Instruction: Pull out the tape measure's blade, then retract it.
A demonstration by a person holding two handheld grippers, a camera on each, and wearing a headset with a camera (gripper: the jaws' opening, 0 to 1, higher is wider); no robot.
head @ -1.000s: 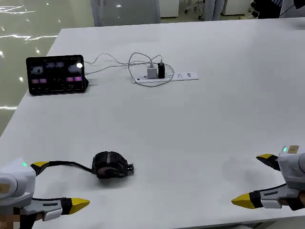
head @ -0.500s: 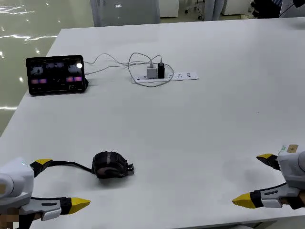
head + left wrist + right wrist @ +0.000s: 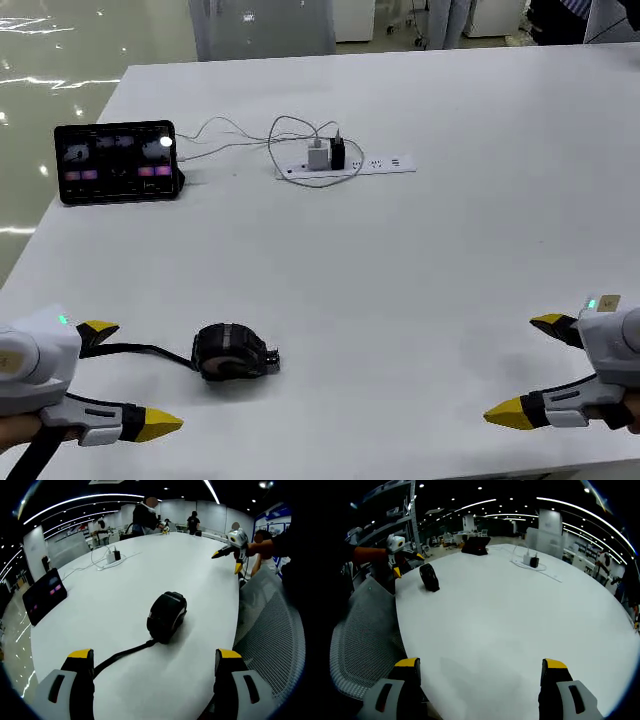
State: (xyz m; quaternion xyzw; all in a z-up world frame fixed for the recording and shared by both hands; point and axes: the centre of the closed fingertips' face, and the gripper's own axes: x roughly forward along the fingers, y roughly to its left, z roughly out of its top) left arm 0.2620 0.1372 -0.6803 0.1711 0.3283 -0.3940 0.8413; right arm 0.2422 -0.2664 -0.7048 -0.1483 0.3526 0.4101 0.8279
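Lying on the white table (image 3: 430,250), the black tape measure (image 3: 232,351) is resting on its side with its blade drawn in. A black strap (image 3: 150,350) is trailing from its case toward the left gripper (image 3: 135,377). That gripper is hovering just left of the tape measure, its yellow-tipped fingers spread wide and gripping nothing. In the left gripper view the tape measure is sitting ahead, between the two fingers, with the strap running back toward them. The right gripper (image 3: 522,367) is hanging well to the right of the tape measure, its fingers likewise spread apart and empty. Far behind the tape measure and to its left, a dark tablet (image 3: 118,162) is standing with its screen glowing. Far behind the tape measure and a little to its right, a white power strip (image 3: 350,165) is lying with chargers plugged in and cables looping around it.
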